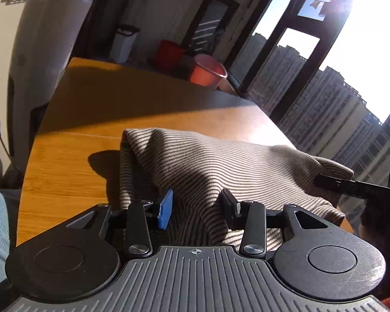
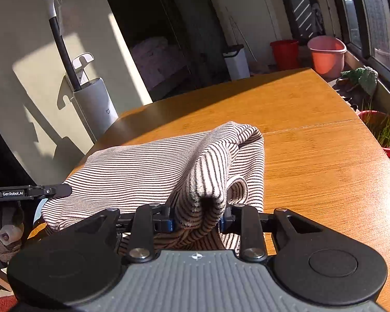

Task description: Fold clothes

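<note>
My right fingers are pinched shut on a bunched fold of the striped garment, the cloth pleated thick between them and lifted clear of the wooden table. My left fingers stand somewhat apart with the same garment draped between and over them; whether they truly grip it I cannot tell. From both pairs the fabric runs forward and away across the table, hanging as a raised ridge whose long axis stretches side to side from one hand to the other. Each gripper shows at the edge of the other's view, level with the near hem, so the two are about equally close to the cloth. The far edge sags onto the table well short of its far rim, suggesting the coming fold must carry the held hem forward over that resting part. Buckets stand beyond by the sunlit window.
</note>
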### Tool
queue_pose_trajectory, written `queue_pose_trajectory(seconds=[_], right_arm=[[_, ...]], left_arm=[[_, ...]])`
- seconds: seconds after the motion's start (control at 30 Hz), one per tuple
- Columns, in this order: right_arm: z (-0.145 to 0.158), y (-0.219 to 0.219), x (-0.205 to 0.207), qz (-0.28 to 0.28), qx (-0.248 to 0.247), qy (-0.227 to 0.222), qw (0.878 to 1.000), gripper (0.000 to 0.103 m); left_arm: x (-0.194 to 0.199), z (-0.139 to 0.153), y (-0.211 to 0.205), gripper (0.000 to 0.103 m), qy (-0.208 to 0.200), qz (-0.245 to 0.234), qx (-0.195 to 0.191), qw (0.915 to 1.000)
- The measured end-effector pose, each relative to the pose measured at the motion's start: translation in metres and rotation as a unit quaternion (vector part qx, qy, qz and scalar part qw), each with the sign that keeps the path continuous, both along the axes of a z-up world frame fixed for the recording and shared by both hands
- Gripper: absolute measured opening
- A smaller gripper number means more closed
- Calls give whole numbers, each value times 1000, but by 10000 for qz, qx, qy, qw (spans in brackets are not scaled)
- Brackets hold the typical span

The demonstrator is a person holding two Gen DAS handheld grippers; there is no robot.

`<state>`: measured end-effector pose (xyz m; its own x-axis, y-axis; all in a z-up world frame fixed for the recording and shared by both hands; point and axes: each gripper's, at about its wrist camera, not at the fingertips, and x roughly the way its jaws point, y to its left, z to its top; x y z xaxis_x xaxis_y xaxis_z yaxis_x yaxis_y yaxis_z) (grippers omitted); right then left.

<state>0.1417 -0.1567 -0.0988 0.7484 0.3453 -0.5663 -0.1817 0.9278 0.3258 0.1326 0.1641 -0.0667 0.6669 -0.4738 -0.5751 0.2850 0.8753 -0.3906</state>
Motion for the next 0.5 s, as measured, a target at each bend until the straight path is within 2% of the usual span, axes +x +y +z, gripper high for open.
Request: queue_pose_trajectory(seconds=[0.07, 0.17, 0.27, 0.3, 0.33, 0.37, 0.43, 0.5], right_arm=[[-5, 3, -15, -181, -9, -237, 9996, 35], [-7, 13, -27, -481, -172, -515, 9974, 40], [-9, 22, -28, -629, -358, -582, 9957, 41], [-7, 25, -28, -646, -447, -607, 9951, 42], [-6, 27, -29, -659, -515, -632, 9945, 42], [-5, 30, -28, -672, -570, -657, 9939, 42], [-4, 34, -27, -696, -656, -708, 9929, 43], [-3, 36, -28, -715, -776, -764, 9915, 46]], left_arm=[[-3, 1, 3, 55, -41, 105, 89, 9999], [-14, 20, 3, 55, -330, 232, 228, 9989], [-24, 39, 2, 66, -443, -119, -196, 9988], [-27, 43, -2, 73, -352, -378, -456, 9976], [-29, 42, -8, 74, -200, -636, -648, 9957], [-29, 37, -16, 74, -31, -819, -686, 9943], [-27, 22, -34, 74, 296, -1095, -588, 9918], [-22, 9, -45, 72, 496, -1149, -422, 9912]])
